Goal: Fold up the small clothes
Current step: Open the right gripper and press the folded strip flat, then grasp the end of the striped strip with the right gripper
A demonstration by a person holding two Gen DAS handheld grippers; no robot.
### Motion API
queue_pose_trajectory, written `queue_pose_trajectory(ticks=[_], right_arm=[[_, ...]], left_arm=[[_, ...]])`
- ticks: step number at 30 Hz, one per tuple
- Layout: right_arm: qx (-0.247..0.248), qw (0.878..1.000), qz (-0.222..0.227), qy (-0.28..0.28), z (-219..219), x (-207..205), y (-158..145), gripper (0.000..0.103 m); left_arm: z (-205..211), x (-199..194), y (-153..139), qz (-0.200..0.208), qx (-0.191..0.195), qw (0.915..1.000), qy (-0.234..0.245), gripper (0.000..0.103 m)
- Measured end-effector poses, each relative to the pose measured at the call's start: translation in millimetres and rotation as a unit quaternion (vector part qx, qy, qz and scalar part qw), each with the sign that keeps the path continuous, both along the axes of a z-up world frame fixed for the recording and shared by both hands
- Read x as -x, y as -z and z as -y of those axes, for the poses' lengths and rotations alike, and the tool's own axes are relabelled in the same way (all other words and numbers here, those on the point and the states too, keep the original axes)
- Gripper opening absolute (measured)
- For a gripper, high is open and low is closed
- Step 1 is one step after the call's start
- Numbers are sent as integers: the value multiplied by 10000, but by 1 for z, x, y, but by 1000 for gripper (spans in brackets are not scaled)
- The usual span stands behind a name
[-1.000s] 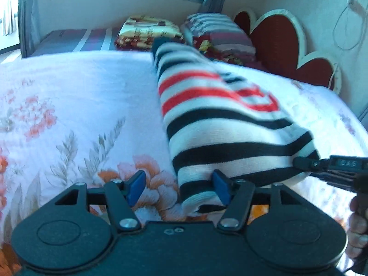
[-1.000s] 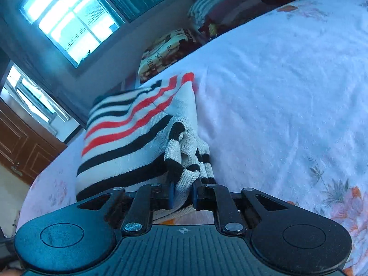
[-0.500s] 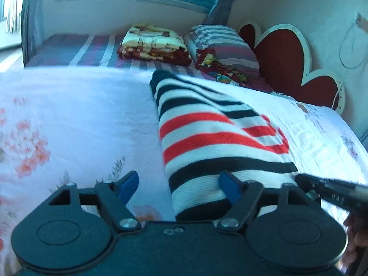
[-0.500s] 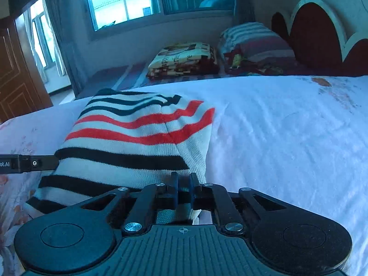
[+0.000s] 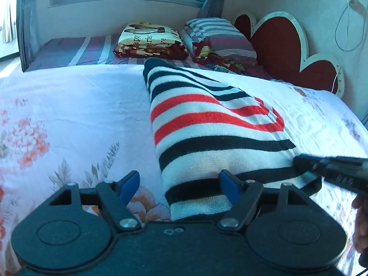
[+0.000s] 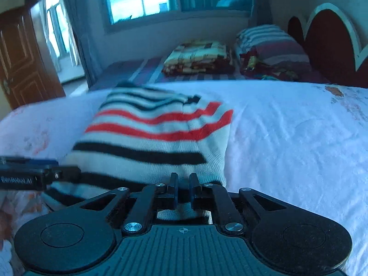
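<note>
- The sweater [image 5: 207,138] lies folded into a long strip on the bed [image 5: 76,105]; its long axis runs from the near hem away toward the pillows [image 5: 220,36], straight ahead of both grippers.
- The left gripper [image 5: 179,184] has its jaws opening; the near left corner of the hem sits between them, the right pad at the cloth, the left pad out over bare sheet; I judge the corner let go.
- The right gripper [image 6: 182,188] is narrow, pinched on the near right part of the hem; it shows at the right edge of the left view, touching the sweater.
- Both hands are at the near end; the far end is well apart from either, so a fold along the strip would have to carry this hem forward.
- Open sheet lies on both sides of the strip and beyond it up to the folded blanket [image 5: 147,41]; the bed's near edge is hidden under the grippers.
</note>
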State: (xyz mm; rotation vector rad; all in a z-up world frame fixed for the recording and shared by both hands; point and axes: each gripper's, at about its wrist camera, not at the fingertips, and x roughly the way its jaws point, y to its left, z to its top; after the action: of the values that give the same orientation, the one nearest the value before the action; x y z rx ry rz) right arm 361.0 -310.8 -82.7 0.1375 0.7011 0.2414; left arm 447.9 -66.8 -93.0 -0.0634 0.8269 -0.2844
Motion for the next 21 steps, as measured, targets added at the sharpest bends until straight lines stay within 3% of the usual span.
queue_pose_trajectory(ticks=[3,5,8,10,12,14,16,17,19,21], right_arm=[[-179,9987,457,138,13,8,-24,17],[-106,9975,679,150,12,4,-32,46],[-178,9980,554,229,15,-20,-27,46],[-248,9996,12,114,17,-42,-13,46],[124,9986,-488,-143,7,-57,11,46],[194,9988,-387,-231,8,-56,11,47],[-15,10000,-80,-55,21,-46,-5,47],[-179,9998,123,33,31,-40,-11,54],[-658,9978,-58,82,54,-38,-11,74],[-1328,9899,-484,103,78,-44,0,74]], left_arm=[[-3,2,-15,308,183,9994,-8,76],[1,-7,-20,426,144,9990,5,77],[10,-28,-17,321,80,9995,20,77],[18,-44,-1,-52,-221,9997,83,80],[14,-49,9,-64,-132,9999,37,91],[8,-51,7,-160,-2,9999,14,91],[1,-42,-4,-13,44,10000,22,88],[-3,-37,-7,74,95,9999,40,88],[-14,-35,-6,-63,363,9992,158,89],[-22,-35,-2,-200,551,9980,223,88]])
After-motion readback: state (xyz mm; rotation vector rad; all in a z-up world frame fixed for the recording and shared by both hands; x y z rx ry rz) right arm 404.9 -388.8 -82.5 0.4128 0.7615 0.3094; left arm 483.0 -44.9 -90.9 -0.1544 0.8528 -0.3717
